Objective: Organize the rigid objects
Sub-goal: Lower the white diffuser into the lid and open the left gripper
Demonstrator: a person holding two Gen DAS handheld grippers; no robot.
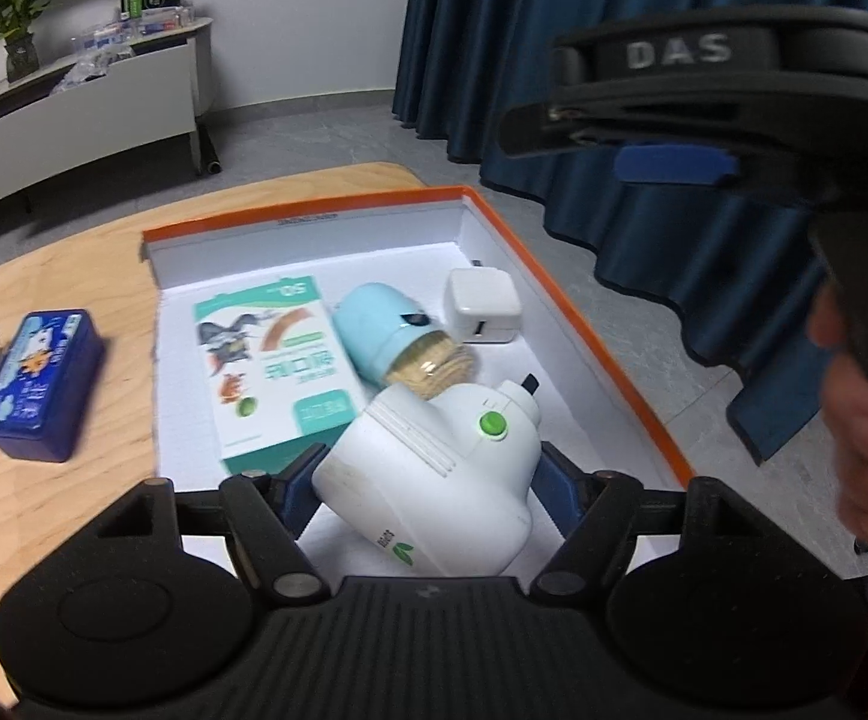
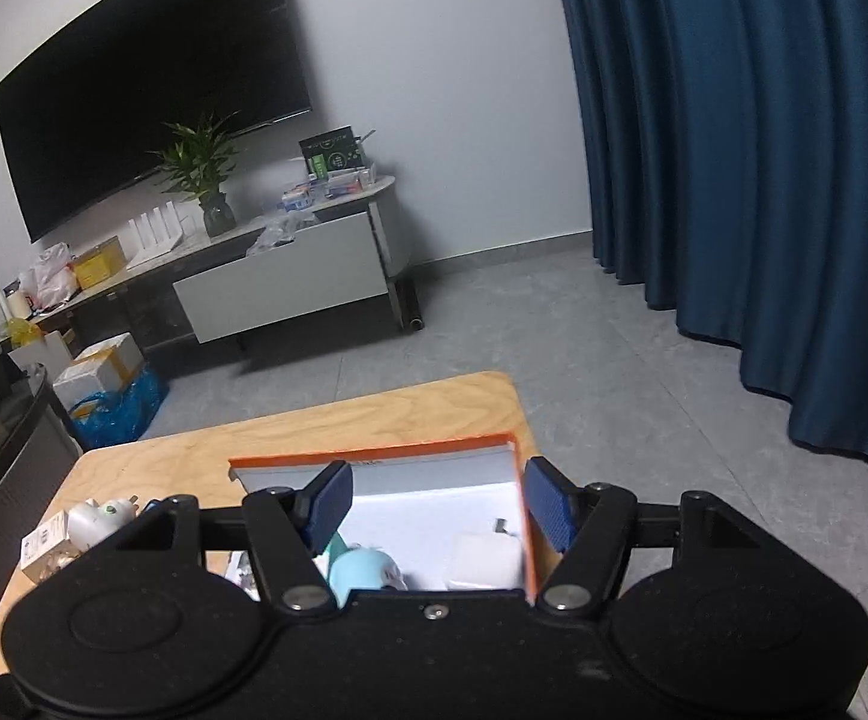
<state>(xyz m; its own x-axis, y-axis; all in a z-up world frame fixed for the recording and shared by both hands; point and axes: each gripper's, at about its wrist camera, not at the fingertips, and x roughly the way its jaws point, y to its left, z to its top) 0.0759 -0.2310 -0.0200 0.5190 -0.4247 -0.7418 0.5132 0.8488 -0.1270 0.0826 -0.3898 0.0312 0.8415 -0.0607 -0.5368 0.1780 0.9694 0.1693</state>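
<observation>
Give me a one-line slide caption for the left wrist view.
Left hand-held gripper holds white appliance over orange-rimmed box.

Blue curtains [image 2: 733, 180], grey floor [image 2: 613, 360] — wall television [image 2: 146, 96]

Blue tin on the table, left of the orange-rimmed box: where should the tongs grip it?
Grip the blue tin across its two long side walls, coming from above. It lies flat on the wooden table, lid up, with clear space on both long sides.
</observation>
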